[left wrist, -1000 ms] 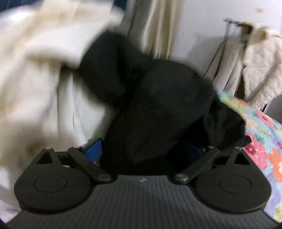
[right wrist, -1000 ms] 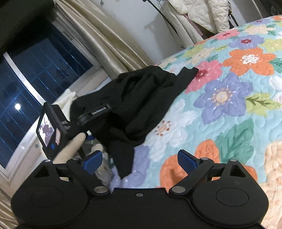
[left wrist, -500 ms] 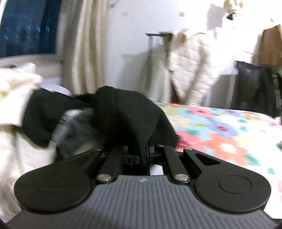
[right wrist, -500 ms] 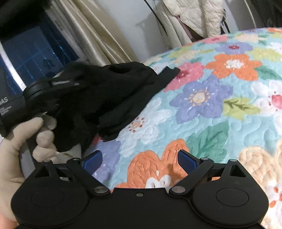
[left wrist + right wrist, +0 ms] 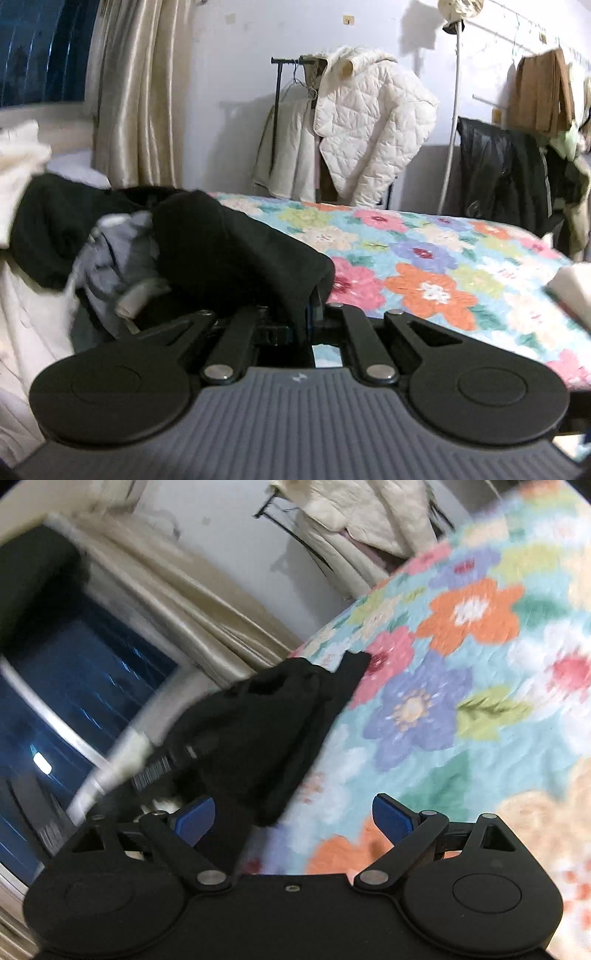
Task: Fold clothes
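A black garment lies bunched at the left edge of the flowered quilt. My left gripper is shut on a fold of it, and the cloth drapes over the fingers. A grey garment is crumpled just left of that fold. In the right wrist view the same black garment hangs in a heap at the bed's edge. My right gripper stands open below it with nothing between its blue pads. That view is blurred.
Cream clothes pile up at the far left. A white quilted jacket hangs on a rack behind the bed, dark coats to its right. Curtains and a dark window stand at the left. A cream item lies at the right edge.
My left gripper has closed on the black garment and pulled it toward the quilt. The right gripper has swung and tilted, staying open.
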Demonstrator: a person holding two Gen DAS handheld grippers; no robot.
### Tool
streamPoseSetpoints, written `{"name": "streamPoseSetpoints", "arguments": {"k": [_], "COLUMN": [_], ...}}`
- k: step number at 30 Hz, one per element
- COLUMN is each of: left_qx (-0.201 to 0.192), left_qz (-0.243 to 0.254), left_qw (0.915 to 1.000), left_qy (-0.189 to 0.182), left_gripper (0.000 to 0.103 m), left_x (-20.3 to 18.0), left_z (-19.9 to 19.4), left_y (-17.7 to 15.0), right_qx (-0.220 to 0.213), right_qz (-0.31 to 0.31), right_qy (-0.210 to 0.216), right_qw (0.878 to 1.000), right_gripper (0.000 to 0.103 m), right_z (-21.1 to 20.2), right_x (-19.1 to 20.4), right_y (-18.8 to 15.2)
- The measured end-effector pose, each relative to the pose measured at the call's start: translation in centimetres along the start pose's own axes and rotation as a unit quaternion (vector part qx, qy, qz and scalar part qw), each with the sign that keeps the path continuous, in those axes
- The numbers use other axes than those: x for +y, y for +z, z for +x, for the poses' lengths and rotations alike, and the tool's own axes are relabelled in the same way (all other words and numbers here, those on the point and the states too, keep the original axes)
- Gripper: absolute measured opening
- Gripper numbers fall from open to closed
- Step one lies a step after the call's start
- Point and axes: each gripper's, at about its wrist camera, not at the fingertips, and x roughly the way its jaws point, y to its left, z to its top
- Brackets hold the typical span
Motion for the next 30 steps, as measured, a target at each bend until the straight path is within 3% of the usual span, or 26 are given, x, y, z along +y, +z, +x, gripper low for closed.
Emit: {"name": "streamPoseSetpoints", "arguments": {"k": [2, 5, 12, 16, 17, 21, 23, 27, 30], "left_qx": [0.008, 0.011, 0.011, 0.018, 0.020, 0.018, 0.021, -0.007, -0.013], "left_qz": [-0.037, -0.083, -0.066, -0.049, -0.046, -0.045, -0.023, 0.016, 0.023], "left_qw": [0.9991, 0.9954, 0.9954, 0.9954, 0.9953, 0.9947, 0.9958, 0.9938, 0.9911], "left_qy": [-0.019, -0.046, -0.069, -0.080, -0.083, -0.091, -0.086, -0.110, -0.130], "left_gripper": [0.005, 0.005, 0.005, 0.005, 0.005, 0.005, 0.005, 0.006, 0.006], "left_x": [0.8, 2.5, 3.3, 2.8, 2.7, 2.4, 1.7, -0.3, -2.7], "left_z": [0.2, 0.3, 0.0, 0.2, 0.3, 0.4, 0.0, -2.5, -4.4], "left_y": [0.0, -0.4, -0.6, -1.1, -1.2, -1.4, -1.4, -0.5, 0.4], "right_qx": [0.010, 0.024, 0.062, 0.059, 0.059, 0.052, 0.035, -0.012, -0.018], "right_qz": [0.047, 0.063, 0.133, 0.140, 0.135, 0.117, 0.085, 0.043, 0.028], "right_qy": [0.027, 0.050, 0.045, 0.066, 0.071, 0.085, 0.080, 0.100, 0.106], "right_qw": [0.999, 0.996, 0.988, 0.986, 0.986, 0.988, 0.992, 0.994, 0.994], "right_gripper": [0.096, 0.097, 0.098, 0.097, 0.092, 0.035, 0.020, 0.014, 0.014], "right_z": [1.6, 4.8, 13.1, 15.1, 15.7, 16.6, 15.7, 11.6, 8.0], "right_x": [-0.5, -0.1, -1.8, -1.9, -1.9, -1.0, 0.2, 2.4, 3.1], "right_y": [1.3, 2.9, 4.3, 4.5, 4.4, 3.4, 2.9, 2.7, 3.5]}}
